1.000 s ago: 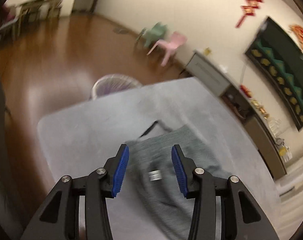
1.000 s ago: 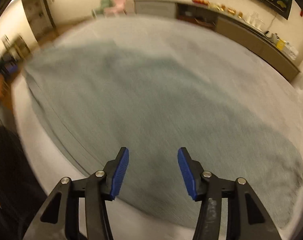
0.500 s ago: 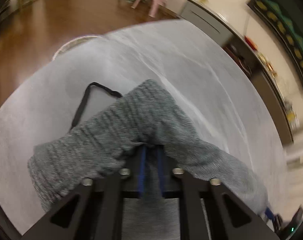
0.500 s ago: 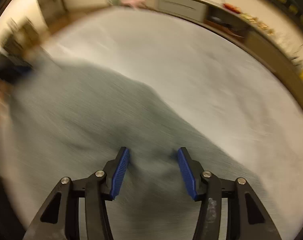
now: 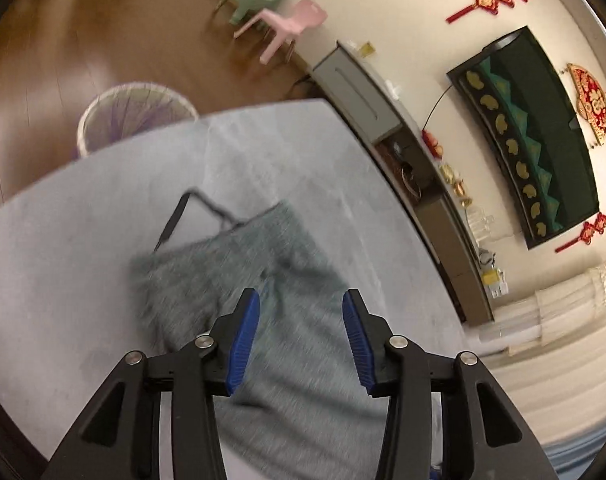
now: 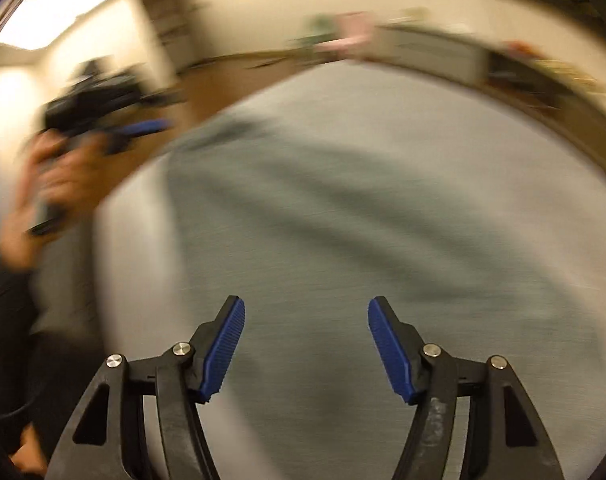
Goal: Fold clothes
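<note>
My left claw (image 5: 301,336) is spread and holds nothing; the grey knit garment (image 5: 263,280) lies flat on the table (image 5: 83,220) just ahead of and below its tips, its black strap (image 5: 175,216) beyond. My right claw (image 6: 305,346) hovers spread over the same cloth, ready, I judge, for the next fold.

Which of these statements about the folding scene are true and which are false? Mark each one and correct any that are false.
1. The left gripper is open. True.
2. The right gripper is clamped on the grey garment. False: its jaws are apart and hold nothing.
3. A black strap sticks out from the garment's far edge. True.
4. The garment hangs in the air. False: it lies on the grey table.
5. A pink chair stands on the wooden floor. True.
</note>
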The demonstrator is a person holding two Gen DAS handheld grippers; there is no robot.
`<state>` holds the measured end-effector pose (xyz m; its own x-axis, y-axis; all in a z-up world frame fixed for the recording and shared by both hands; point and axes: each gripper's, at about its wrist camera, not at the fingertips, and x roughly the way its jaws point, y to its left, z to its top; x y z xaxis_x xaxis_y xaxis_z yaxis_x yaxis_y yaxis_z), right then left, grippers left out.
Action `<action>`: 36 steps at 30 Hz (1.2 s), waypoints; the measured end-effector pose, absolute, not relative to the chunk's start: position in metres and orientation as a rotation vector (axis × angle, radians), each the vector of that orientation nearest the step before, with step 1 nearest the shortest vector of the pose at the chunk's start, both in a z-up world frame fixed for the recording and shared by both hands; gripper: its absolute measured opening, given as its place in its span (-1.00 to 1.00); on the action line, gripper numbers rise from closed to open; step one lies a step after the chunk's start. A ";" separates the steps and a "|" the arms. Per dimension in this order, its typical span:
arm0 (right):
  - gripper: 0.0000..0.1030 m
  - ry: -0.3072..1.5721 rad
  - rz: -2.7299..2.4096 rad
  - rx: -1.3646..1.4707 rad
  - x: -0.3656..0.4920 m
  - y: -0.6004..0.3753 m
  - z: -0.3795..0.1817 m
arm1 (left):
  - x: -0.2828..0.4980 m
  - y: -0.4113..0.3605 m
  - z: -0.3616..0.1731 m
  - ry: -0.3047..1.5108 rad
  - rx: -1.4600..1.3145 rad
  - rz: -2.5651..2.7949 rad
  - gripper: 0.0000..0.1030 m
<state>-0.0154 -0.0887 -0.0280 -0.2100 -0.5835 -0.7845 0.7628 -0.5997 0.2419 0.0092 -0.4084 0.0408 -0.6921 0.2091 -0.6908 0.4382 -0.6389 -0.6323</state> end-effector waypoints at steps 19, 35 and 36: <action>-0.18 0.268 -1.992 1.047 0.018 -0.019 0.017 | -0.035 -0.336 0.024 0.760 1.322 -2.530 -0.19; 0.10 0.186 -2.585 1.459 -0.075 0.205 -0.008 | -0.056 -0.309 0.009 0.562 1.414 -2.439 -0.47; 0.10 0.155 -2.570 1.413 -0.055 0.203 0.003 | -0.043 -0.291 0.017 0.539 1.451 -2.526 -0.37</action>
<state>-0.0546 0.2030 0.0035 -0.5211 -0.1280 -0.8438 0.2284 -0.9735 0.0066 -0.0428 -0.2906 0.0170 -0.5079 0.0247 -0.8611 0.3290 -0.9183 -0.2204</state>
